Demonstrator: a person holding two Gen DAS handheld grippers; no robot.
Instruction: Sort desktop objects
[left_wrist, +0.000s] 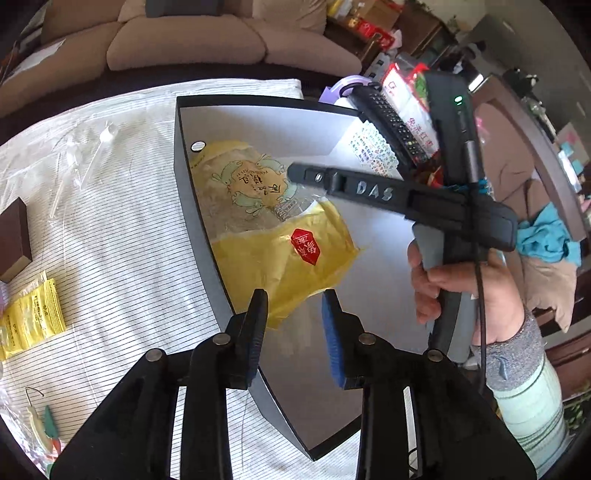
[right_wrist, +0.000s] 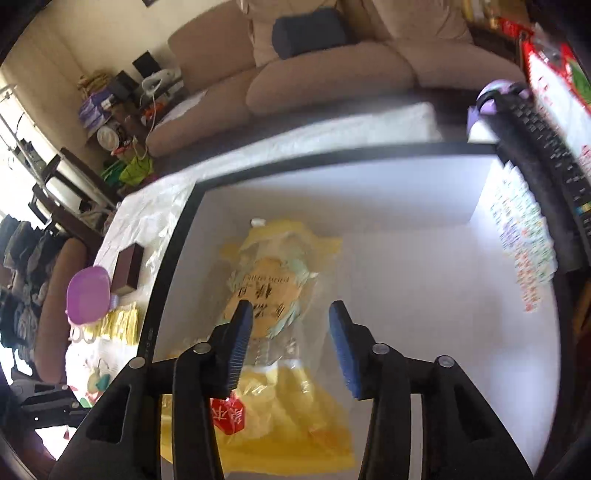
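The left gripper (left_wrist: 295, 306) is spread apart and empty, its 2 blue-padded tips straddling the near corner of the yellow snack bag (left_wrist: 273, 221), without visible contact. That bag lies flat inside the white box (left_wrist: 369, 295), whose far corner is hidden behind a black remote (left_wrist: 388, 122). The right gripper (right_wrist: 290, 317) hovers over the bag, likewise parted with nothing between its fingers; its view is motion-blurred. The box sits on a striped cloth (left_wrist: 129, 258), beside a brown block (left_wrist: 13, 240) and yellow sachets (left_wrist: 29, 317). A beige sofa (left_wrist: 184, 37) stands beyond.
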